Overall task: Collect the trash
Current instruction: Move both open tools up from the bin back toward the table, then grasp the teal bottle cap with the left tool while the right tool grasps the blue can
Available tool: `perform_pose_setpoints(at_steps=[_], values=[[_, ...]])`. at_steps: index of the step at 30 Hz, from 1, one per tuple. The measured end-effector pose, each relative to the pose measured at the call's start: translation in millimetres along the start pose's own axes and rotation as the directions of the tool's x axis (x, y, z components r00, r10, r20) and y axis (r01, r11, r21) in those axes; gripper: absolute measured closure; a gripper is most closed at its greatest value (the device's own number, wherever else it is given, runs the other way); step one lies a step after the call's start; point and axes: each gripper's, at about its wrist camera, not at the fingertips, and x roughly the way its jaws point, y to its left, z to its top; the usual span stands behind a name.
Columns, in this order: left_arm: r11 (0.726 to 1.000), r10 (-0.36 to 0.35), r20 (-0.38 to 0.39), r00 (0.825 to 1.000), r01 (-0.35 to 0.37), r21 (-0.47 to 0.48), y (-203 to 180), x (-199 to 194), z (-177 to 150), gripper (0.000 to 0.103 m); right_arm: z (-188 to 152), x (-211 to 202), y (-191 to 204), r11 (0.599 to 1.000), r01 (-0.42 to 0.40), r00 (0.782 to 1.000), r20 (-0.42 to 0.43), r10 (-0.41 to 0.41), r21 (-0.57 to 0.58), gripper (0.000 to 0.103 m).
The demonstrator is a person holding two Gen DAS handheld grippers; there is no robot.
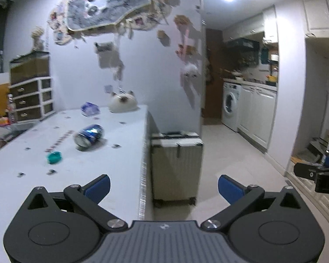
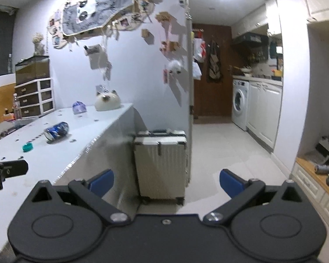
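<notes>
A blue drink can (image 1: 89, 135) lies on its side on the white table (image 1: 111, 171); it also shows in the right wrist view (image 2: 56, 130). A small teal cap (image 1: 54, 157) lies near it, also seen from the right (image 2: 27, 147). A crumpled blue-and-white wrapper (image 1: 89, 108) sits farther back, also in the right wrist view (image 2: 79, 107). My left gripper (image 1: 164, 188) is open and empty over the table's right edge, short of the can. My right gripper (image 2: 166, 183) is open and empty, off the table's right side above the floor.
A white cat-shaped ornament (image 1: 123, 102) rests at the table's far end by the wall. A beige suitcase (image 1: 177, 164) stands on the floor against the table's right side. A drawer unit (image 1: 31, 99) stands far left. A washing machine (image 1: 230, 106) and cabinets line the kitchen at right.
</notes>
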Motion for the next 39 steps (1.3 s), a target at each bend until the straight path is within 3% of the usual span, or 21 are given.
perform_pose_setpoints(at_steps=[13, 23, 32, 39], values=[[0.984, 0.179, 0.04, 0.983, -0.177, -0.032, 114.3, -12.9, 29.7, 0.0, 48.2, 34.7, 100.1, 0.99, -0.138, 0.99, 0.036, 0.139, -0.043, 0.0], [0.948, 0.316, 0.039, 0.948, -0.314, -0.048, 218.7, 9.7, 65.0, 0.0, 87.7, 94.4, 189.7, 0.962, -0.244, 0.969, 0.006, 0.247, -0.125, 0.0], [0.959, 0.283, -0.021, 0.959, -0.284, -0.02, 284.7, 70.4, 95.9, 0.0, 141.0, 176.9, 261.1, 0.937, -0.327, 0.944, -0.072, 0.321, -0.121, 0.0], [0.973, 0.23, -0.062, 0.971, -0.23, 0.005, 311.1, 130.6, 111.8, 0.001, 192.7, 237.6, 302.7, 0.936, -0.324, 0.943, -0.124, 0.308, -0.138, 0.0]])
